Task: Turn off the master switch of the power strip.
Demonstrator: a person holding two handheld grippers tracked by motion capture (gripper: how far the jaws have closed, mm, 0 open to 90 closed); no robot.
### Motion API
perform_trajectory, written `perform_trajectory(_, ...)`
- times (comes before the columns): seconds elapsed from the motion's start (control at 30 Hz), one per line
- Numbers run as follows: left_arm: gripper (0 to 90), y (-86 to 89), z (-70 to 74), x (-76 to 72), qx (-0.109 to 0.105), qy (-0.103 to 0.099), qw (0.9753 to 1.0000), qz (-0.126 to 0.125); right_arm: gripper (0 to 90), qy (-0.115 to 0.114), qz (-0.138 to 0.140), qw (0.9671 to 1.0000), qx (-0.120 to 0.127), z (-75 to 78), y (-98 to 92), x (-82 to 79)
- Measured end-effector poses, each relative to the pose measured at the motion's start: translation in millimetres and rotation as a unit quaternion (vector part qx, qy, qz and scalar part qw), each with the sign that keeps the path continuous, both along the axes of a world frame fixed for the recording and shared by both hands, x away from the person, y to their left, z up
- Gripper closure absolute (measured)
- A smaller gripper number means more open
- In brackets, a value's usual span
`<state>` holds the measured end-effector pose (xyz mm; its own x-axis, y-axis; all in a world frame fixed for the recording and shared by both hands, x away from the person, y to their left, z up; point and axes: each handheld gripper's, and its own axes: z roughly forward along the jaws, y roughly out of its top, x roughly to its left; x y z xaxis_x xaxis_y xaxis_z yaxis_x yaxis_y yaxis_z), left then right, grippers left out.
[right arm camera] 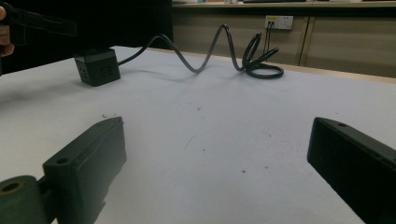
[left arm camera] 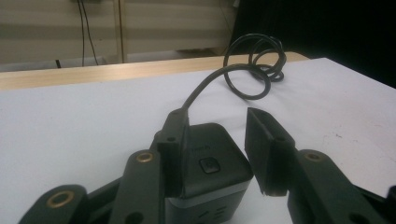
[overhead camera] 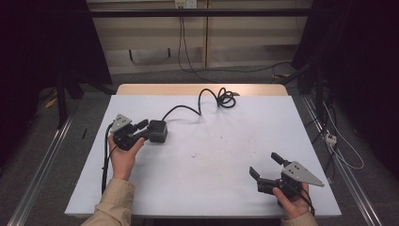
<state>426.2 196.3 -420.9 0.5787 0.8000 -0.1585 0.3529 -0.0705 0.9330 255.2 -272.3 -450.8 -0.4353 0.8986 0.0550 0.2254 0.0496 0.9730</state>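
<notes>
Left gripper (left arm camera: 218, 154) spread around black cube power strip (left arm camera: 212, 161), one jaw against its side, the other just clear, not clamped; cord (left arm camera: 243, 70) curling off beyond the jaws into a coil. Right gripper (right arm camera: 215, 168) wide open over bare white table (right arm camera: 224, 121), cube well ahead of its jaws

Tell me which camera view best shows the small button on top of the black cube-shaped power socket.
The left gripper view: the button sits close up on the black cube-shaped power socket, between the left gripper jaws. In the high view the cube is small, its button unclear. The right gripper view shows the distant cube's side.
</notes>
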Motion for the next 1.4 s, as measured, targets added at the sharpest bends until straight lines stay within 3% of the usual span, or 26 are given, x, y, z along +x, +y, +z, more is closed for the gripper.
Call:
perform_trajectory(0.6, 68.9, 0.1, -1.3, 5.0, 0.002, 0.010, 0.9999, 0.002, 3.9, -0.001, 0.000, 1.0000, 0.001, -0.4, -0.5, 0.4)
perform_trajectory(1.4, 77.2, -6.7, -1.5, 10.4, 0.021, 0.016, 0.9996, -0.006, 4.0, -0.001, -0.001, 1.0000, 0.001, -0.5, -1.6, 0.6)
